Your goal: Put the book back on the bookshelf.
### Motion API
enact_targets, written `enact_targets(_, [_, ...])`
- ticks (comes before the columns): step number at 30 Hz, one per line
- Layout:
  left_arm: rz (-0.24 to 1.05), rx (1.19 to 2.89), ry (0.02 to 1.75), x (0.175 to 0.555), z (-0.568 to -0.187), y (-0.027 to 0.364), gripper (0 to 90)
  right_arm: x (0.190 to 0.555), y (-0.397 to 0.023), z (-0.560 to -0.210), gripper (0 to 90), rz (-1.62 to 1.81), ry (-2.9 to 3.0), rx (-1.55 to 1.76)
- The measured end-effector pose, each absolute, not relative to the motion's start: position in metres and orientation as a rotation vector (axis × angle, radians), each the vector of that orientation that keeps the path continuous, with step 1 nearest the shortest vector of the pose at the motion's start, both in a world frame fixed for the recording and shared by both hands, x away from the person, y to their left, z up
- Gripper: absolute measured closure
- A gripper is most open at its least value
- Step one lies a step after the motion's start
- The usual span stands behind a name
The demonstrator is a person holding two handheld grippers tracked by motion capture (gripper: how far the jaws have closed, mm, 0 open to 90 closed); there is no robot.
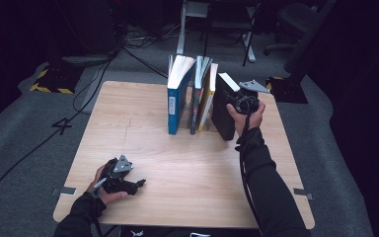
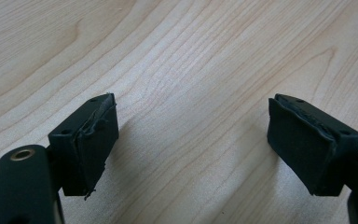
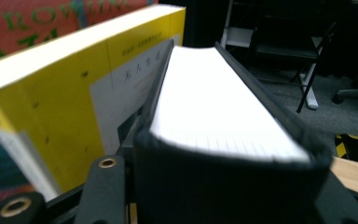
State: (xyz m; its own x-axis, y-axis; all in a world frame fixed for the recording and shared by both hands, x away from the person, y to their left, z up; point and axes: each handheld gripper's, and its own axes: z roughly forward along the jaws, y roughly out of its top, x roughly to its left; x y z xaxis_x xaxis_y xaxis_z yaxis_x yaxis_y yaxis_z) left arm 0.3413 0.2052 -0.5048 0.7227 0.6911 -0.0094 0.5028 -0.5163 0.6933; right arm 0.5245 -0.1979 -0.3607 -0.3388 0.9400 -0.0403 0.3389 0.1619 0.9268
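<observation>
Left gripper (image 1: 139, 183): resting on the near worktop (image 1: 192, 168), fingers (image 2: 89, 144) spread, nothing between them. Right gripper (image 1: 238, 101): fingers astride the spine of the black hardback (image 3: 223, 112), apparently clamped on it. Book stands at the right end of the far row, beside the yellow book (image 3: 60, 88). Judged heavy, rigid, smooth-covered; grip low across the spine.

Count: four upright books on one light wooden table (image 1: 187, 163) — one blue-spined book (image 1: 175, 101), one thin dark-spined book (image 1: 197, 94), one yellow paperback (image 1: 208, 96), one thick black hardback (image 1: 222, 111). Two black handheld grippers: left gripper (image 1: 140, 182), right gripper (image 1: 237, 97).
</observation>
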Motion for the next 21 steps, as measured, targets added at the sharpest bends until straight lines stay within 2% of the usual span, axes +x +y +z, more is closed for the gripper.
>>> enact_targets(13, [0.353,2.23,0.904,0.341,-0.505,0.205,16.8,0.487,-0.203,-0.369,51.4,1.1,1.893,1.177])
enact_targets(21, [0.353,2.229,0.905,0.341,-0.505,0.205,16.8,0.488,-0.212,-0.365,47.8,1.113,1.965,1.206])
